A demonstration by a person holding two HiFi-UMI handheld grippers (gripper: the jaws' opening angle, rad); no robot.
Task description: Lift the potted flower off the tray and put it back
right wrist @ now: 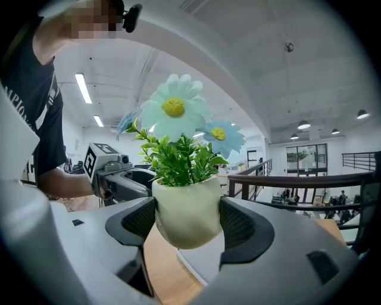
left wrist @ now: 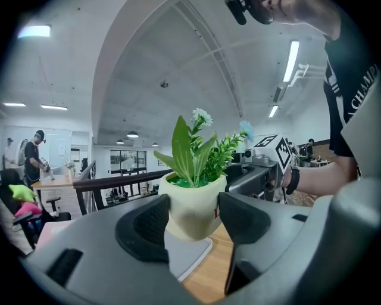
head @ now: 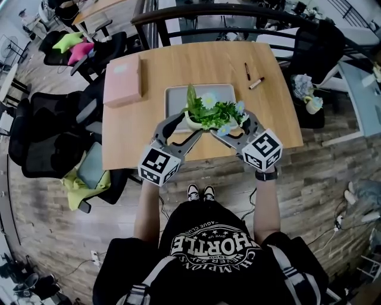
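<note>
A cream pot with green leaves and pale blue daisies [head: 197,121] hangs just above the near edge of the grey tray [head: 178,97] on the wooden table. My left gripper [head: 186,126] grips the pot from the left; its pads press the pot's sides [left wrist: 190,205]. From the right, my right gripper [head: 232,126] clamps the same pot [right wrist: 186,211], with the pot's bottom free of the tray [right wrist: 205,262]. The left gripper's midpoint [left wrist: 193,220] and the right's [right wrist: 187,223] both fall on the pot. Each gripper shows in the other's view.
A pink box [head: 123,80] lies at the table's left. Two pens [head: 256,83] lie at the far right. Black chairs [head: 56,128] crowd the table's left side, and a dark railing [head: 196,15] runs behind it. A person [left wrist: 33,161] stands far off.
</note>
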